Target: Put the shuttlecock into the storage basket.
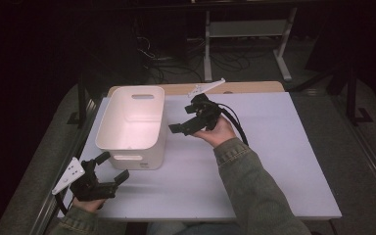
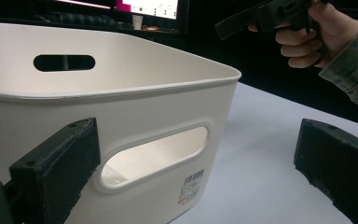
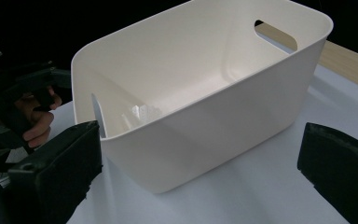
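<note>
White tabletop (image 1: 254, 161) is occupied by one white bin (image 1: 133, 126) at its left. Two grippers are held with jaws apart: left gripper (image 1: 111, 168) just beside the bin's near end, right gripper (image 1: 182, 125) raised beside its right wall.

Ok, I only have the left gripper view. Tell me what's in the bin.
Observer: The right gripper view looks down into the bin. Its floor is bare except for a pale glint by one end wall, and I can't tell if that is a thing.
Operator: Now give me the right gripper's jaws.
Observer: In the high view the right gripper is open. It is held up beside the bin's right wall, with its jaws aimed at the bin and not touching it.
</note>
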